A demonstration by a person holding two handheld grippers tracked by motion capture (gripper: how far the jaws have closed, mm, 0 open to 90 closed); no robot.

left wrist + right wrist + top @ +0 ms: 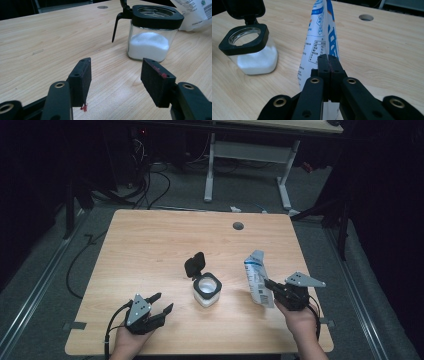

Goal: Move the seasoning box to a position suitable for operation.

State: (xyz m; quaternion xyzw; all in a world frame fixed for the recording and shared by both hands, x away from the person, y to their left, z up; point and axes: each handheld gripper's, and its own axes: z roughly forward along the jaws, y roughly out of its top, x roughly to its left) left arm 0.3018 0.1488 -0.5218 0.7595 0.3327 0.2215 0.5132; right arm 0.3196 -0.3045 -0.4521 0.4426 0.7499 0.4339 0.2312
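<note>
My right tool [266, 282] pinches the refill pouch [257, 279] upright; left tool [161, 302] gapes empty. Pour step: next I tip it over the open jar [207, 290] on the worktop [150, 245].

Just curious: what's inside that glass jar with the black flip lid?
The jar holds a white powder, filling roughly the lower half. Its lid stands open.

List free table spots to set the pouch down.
Bare: the far half between the jar and the grommet hole, and the left side beyond the left hand-held gripper. Crowded: the strip between jar and pouch, pinched by the right hand-held gripper.
</note>
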